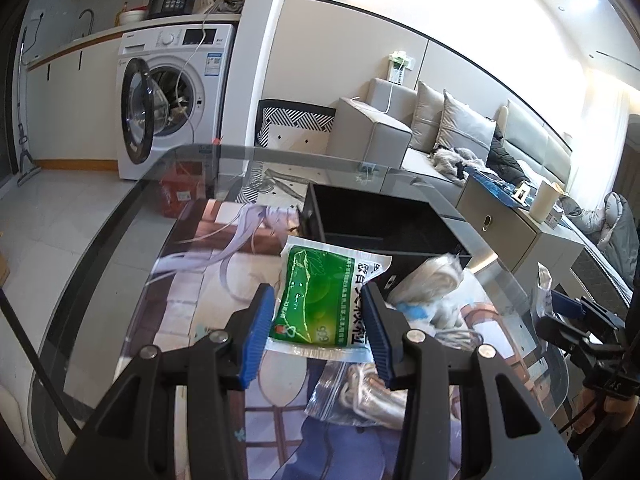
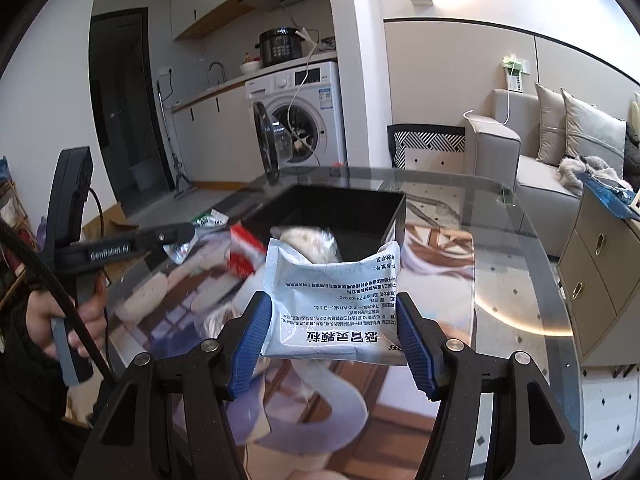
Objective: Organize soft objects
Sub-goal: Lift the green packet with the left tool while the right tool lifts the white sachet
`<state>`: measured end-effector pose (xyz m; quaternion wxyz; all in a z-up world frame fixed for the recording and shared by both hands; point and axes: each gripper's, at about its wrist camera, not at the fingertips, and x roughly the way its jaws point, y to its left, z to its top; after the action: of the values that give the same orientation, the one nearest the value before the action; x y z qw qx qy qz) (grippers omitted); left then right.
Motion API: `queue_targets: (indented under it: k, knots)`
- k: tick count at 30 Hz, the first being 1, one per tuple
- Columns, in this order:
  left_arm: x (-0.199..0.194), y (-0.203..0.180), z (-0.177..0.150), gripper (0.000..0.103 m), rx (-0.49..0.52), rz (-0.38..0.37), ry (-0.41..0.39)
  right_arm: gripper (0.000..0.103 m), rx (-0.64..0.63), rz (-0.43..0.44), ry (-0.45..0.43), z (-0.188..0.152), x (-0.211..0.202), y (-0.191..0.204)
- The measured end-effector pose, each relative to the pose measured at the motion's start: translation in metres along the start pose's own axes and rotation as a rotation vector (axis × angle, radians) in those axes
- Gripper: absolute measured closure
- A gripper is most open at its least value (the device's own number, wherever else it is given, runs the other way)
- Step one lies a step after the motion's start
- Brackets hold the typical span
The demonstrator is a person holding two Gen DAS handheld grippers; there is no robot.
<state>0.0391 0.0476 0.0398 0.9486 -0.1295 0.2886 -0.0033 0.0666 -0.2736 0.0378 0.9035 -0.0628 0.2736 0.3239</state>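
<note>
We grip green packet (image 1: pixel 316 304) in left jaws, white packet (image 2: pixel 336 312) in right jaws, above worktop (image 2: pixel 500 280), near black box (image 2: pixel 340 208).

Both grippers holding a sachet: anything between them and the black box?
Nothing visible blocks either path. The left gripper holds the green-and-white sachet and the right gripper the white printed sachet, both raised in front of the open black rectangular box. A white soft bundle appears to sit at the box's near wall.
</note>
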Motion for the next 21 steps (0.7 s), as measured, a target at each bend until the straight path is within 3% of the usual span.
queue_targets:
  k: [21]
  knots:
    - [0.02,-0.032,0.056,0.059,0.098,-0.025,-0.066,0.039,0.012,0.011,-0.102,0.079,0.027,0.0]
